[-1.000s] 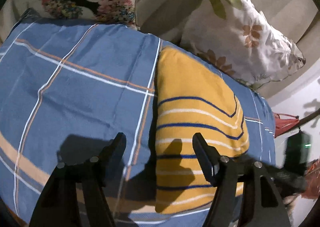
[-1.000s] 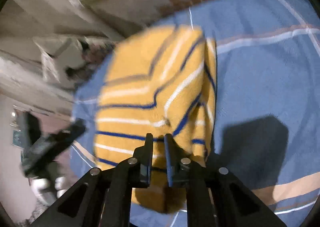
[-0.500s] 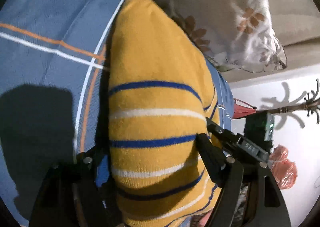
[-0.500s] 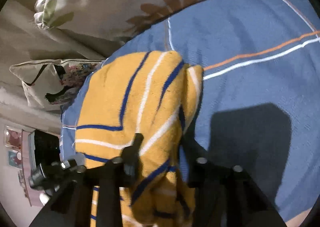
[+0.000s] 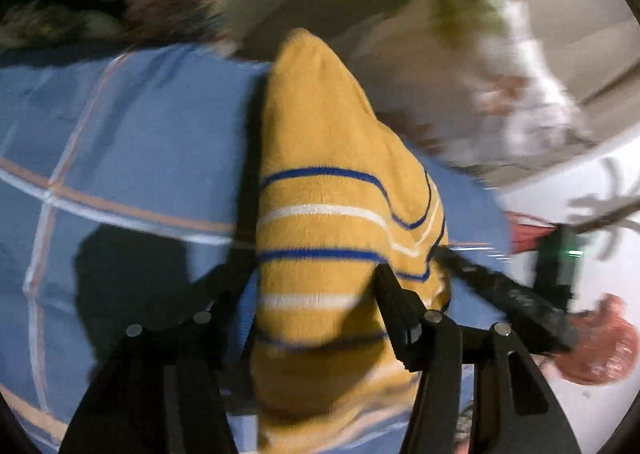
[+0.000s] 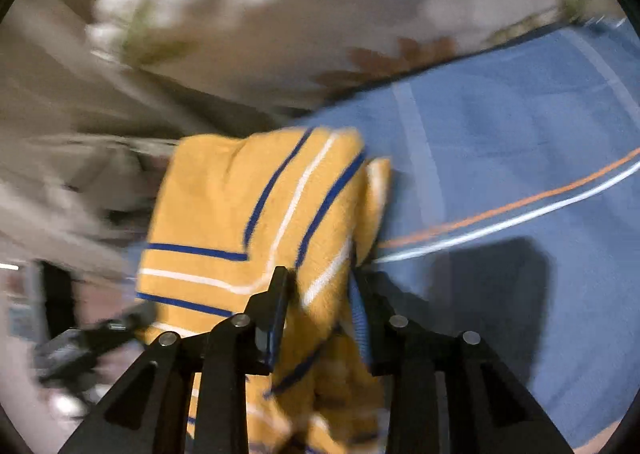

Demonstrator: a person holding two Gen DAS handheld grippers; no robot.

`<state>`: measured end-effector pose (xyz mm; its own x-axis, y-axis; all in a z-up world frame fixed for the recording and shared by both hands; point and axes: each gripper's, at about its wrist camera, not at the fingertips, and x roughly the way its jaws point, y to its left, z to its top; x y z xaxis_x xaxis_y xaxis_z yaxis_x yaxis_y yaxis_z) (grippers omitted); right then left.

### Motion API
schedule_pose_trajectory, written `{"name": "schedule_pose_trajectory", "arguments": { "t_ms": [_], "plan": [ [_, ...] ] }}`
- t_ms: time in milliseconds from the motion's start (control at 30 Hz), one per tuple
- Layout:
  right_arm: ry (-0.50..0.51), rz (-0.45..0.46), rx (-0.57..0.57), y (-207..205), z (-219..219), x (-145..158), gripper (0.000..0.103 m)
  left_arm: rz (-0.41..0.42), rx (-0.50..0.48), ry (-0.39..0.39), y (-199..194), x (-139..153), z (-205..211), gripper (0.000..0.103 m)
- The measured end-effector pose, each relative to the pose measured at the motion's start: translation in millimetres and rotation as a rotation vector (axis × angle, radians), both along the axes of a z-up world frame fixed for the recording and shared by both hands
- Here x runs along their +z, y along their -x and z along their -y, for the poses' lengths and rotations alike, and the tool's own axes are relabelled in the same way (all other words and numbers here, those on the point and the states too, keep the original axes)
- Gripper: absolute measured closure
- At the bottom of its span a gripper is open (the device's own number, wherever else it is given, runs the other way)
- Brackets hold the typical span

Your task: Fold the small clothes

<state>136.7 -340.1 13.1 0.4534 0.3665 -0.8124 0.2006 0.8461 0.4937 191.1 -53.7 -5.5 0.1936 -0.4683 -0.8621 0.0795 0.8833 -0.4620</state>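
Observation:
A folded yellow knit garment (image 5: 332, 190) with blue and white stripes is held up off the blue plaid bedspread (image 5: 140, 142). My left gripper (image 5: 316, 290) is shut on its thick folded edge, the cloth bulging between the jaws. In the right wrist view the same garment (image 6: 248, 206) fills the gap of my right gripper (image 6: 320, 286), which is shut on it. The other gripper shows as a dark bar beside the garment in each view. Both views are blurred by motion.
Floral pillows (image 5: 492, 66) lie at the head of the bed, also in the right wrist view (image 6: 320, 6). A beige headboard sits behind them. The bed's edge, a white wall and a red object (image 5: 600, 346) are at the left wrist view's right.
Both grippers have taken hold of the garment and lifted it off the bedspread. A second ago it lay flat, the left gripper open above it. The views now swing towards the pillows.

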Motion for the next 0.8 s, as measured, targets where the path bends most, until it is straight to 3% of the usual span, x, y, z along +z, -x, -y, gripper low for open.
{"name": "schedule_pose_trajectory", "arguments": {
  "t_ms": [67, 133, 200, 267, 333, 467, 500, 567, 667, 700, 800],
  "plan": [
    [-0.011, 0.017, -0.017, 6.2, 1.1, 4.8, 0.069, -0.005, 0.034, 0.015, 6.3, -3.7, -14.0, 0.050],
    [-0.007, 0.068, -0.016, 22.4, 2.5, 28.0, 0.069, 0.013, 0.070, 0.041, 18.1, 4.2, -26.8, 0.050],
    [-0.057, 0.135, 0.020, 37.4, -1.7, 51.7, 0.069, 0.050, 0.100, 0.042, 30.5, 13.1, -33.2, 0.050],
    [-0.180, 0.177, 0.079, 53.4, -16.5, 66.2, 0.069, 0.068, 0.114, 0.061, 46.3, 16.3, -34.8, 0.050],
    [-0.263, 0.147, 0.133, 62.4, -33.7, 58.0, 0.069, 0.066, 0.104, 0.062, 57.1, 9.4, -26.9, 0.050],
    [-0.172, -0.004, 0.093, 74.9, -41.0, 7.2, 0.072, 0.011, 0.037, -0.026, 62.5, -26.7, -6.8, 0.049],
    [-0.143, -0.062, 0.041, 77.3, -33.6, -14.8, 0.077, -0.007, 0.033, -0.021, 63.9, -34.7, -6.9, 0.048],
    [-0.132, -0.089, -0.016, 81.5, -22.1, -35.2, 0.101, -0.024, 0.021, 0.004, 65.8, -41.7, -11.6, 0.047],
    [-0.230, -0.098, -0.108, 95.0, -5.2, -41.9, 0.099, 0.037, -0.003, 0.001, 68.3, -27.9, -20.4, 0.047],
    [-0.216, -0.084, -0.117, 98.0, -4.7, -35.2, 0.099, 0.075, -0.013, -0.016, 69.8, -19.9, -22.9, 0.047],
    [-0.092, -0.050, -0.137, 104.4, -10.8, -7.8, 0.083, 0.206, -0.024, -0.076, 75.0, 9.6, -31.6, 0.047]
  ]
}}
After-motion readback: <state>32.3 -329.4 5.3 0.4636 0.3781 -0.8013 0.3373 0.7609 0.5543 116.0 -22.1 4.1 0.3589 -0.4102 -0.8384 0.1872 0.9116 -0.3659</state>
